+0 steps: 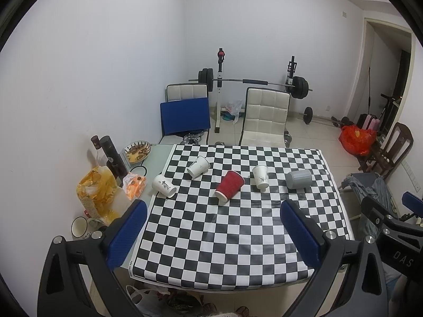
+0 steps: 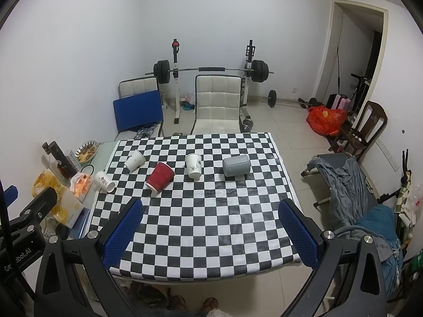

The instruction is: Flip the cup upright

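Both the left gripper (image 1: 212, 212) and right gripper (image 2: 211, 211) are wide open and hold nothing. Far past their tips, a red cup (image 1: 229, 185) lies on its side on the checkered table (image 1: 224, 237), between white cups (image 1: 260, 176).

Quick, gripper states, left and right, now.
Left gripper: open, holding nothing, above the checkered cloth.
Right gripper: open, holding nothing, above the same cloth; the cups lie beyond it.

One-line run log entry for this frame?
phase: pre-grasp | left gripper: open, empty | right gripper: open, empty | red ribbed paper cup: on side | grey plastic cup: on side | checkered tablecloth
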The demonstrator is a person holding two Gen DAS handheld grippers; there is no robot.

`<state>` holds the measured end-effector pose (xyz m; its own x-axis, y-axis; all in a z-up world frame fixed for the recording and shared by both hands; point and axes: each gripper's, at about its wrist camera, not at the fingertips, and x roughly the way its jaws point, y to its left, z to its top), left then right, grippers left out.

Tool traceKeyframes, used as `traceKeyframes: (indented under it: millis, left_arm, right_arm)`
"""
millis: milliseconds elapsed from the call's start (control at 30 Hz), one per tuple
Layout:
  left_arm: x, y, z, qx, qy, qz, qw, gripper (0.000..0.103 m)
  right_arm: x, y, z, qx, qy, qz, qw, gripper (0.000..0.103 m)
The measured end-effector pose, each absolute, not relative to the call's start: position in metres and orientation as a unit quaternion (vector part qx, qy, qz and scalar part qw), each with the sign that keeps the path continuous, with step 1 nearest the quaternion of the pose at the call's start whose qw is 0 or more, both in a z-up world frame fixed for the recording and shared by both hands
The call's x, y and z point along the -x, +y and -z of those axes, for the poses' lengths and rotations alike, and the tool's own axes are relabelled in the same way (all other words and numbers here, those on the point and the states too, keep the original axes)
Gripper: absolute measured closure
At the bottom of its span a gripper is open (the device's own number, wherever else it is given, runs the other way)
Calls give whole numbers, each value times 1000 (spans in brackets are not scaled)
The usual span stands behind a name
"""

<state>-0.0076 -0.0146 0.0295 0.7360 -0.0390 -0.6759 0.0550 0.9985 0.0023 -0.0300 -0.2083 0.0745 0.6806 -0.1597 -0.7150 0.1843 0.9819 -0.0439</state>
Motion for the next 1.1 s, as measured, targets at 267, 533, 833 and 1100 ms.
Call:
traceKeyframes:
  millis: [267, 533, 833, 1100]
  left_arm:
    - [7, -15, -30, -10, 364, 25, 931, 0]
    - [7, -15, -30, -10, 363, 25, 931, 0]
    - [5, -20, -22, -5, 366, 7, 930, 0]
    - [-16, -33, 38, -26, 394, -39, 918, 0]
  right_arm:
    - [31, -209, -73, -16, 387, 94, 917, 0]
    - [32, -209, -74, -17, 387, 93, 917, 0]
    - [24, -219, -70, -26, 401, 81, 912, 0]
    - [-14, -245, 6, -14, 468, 73, 881, 0]
